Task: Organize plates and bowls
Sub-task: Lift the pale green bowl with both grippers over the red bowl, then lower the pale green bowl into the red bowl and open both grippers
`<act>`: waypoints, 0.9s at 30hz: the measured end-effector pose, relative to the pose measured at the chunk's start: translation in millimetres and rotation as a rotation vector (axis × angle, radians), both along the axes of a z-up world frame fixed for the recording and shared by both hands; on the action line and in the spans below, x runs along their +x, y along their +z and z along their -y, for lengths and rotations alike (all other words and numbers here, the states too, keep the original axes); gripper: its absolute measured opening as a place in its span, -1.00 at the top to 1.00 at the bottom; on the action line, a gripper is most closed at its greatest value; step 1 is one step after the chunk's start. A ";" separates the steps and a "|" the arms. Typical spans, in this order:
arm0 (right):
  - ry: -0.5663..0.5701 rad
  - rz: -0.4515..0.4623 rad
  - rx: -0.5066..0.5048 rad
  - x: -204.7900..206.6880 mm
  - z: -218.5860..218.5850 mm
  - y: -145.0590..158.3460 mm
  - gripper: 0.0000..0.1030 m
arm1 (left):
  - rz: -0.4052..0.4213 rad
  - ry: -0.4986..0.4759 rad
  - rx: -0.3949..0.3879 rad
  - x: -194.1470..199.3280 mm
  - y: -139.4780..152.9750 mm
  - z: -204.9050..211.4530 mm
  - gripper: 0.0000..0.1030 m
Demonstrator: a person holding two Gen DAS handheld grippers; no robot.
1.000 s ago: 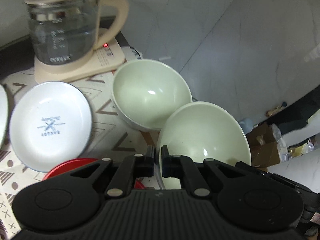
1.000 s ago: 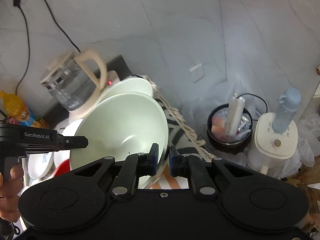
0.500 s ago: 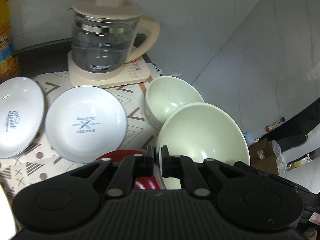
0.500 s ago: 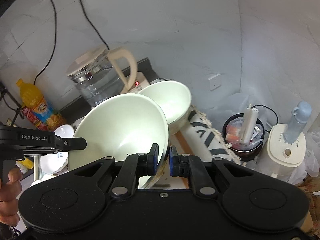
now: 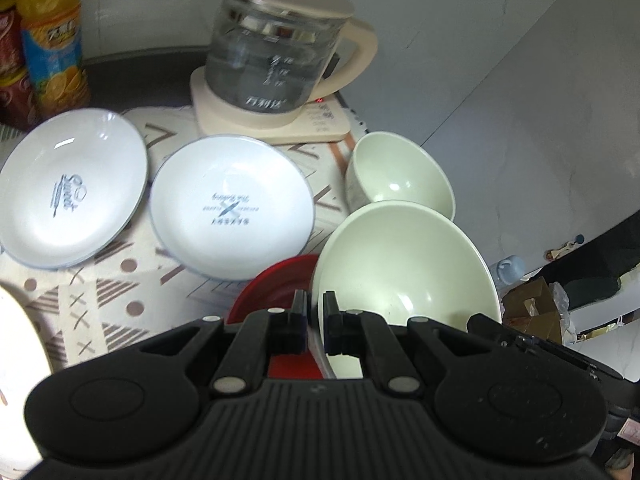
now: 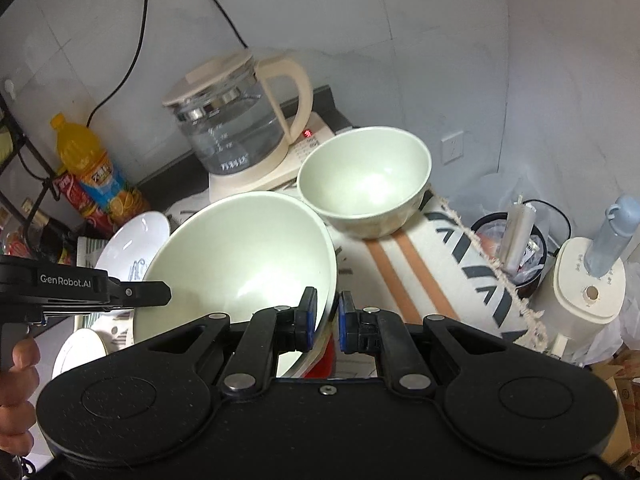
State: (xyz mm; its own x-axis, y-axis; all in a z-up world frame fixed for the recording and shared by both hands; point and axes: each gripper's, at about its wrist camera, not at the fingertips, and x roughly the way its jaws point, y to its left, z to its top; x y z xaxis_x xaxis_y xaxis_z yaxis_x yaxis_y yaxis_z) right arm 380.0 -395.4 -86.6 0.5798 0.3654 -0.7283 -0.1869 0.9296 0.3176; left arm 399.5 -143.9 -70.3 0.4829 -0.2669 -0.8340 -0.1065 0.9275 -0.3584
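From the left wrist, the left hand-held gripper [image 5: 316,312] was pinching the near rim of the large pale green bowl [image 5: 404,264], its jaws pressed together on the thin edge. A second earlier this view sat close over the small green bowl [image 5: 400,176] and the kettle [image 5: 276,52]; by now it had drawn back and sideways, so both white plates [image 5: 232,208] [image 5: 72,188], the red dish [image 5: 280,280] under the held bowl and the orange drink bottle [image 5: 52,36] had come into view on the patterned table [image 5: 120,296]. The large bowl kept its place against the jaws throughout, so it travelled with the hand-held gripper and did not slip.

From the right wrist, the right hand-held gripper [image 6: 328,316] was clamped on the opposite rim of the same large bowl [image 6: 244,260], blue pads nearly closed on it. The left tool and the person's hand [image 6: 16,392] showed at the left edge. Earlier the small bowl [image 6: 364,180] was mostly hidden behind the carried one; now it stood clear and apart beside the kettle's base [image 6: 272,168], with table cloth visible between them.

I judged that the two-handed carry had taken the large bowl away from the small one and towards the plates and red dish. Whether it already rested on the red dish could not be told. Setting it down remained to be done.
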 end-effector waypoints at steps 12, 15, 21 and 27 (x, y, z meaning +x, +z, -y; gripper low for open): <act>0.042 -0.039 -0.042 -8.5 -23.6 -20.5 0.80 | -0.103 0.018 0.003 -14.2 -34.2 -16.7 0.91; 0.045 -0.043 -0.057 -8.3 -26.1 -23.6 0.80 | -0.123 0.013 0.008 -15.2 -41.3 -15.4 0.91; 0.052 -0.034 -0.085 -6.2 -29.4 -27.2 0.82 | -0.155 0.011 0.006 -13.4 -54.2 -13.0 0.91; 0.056 -0.025 -0.105 -3.6 -33.1 -31.0 0.83 | -0.170 0.014 0.010 -8.5 -63.0 -13.3 0.90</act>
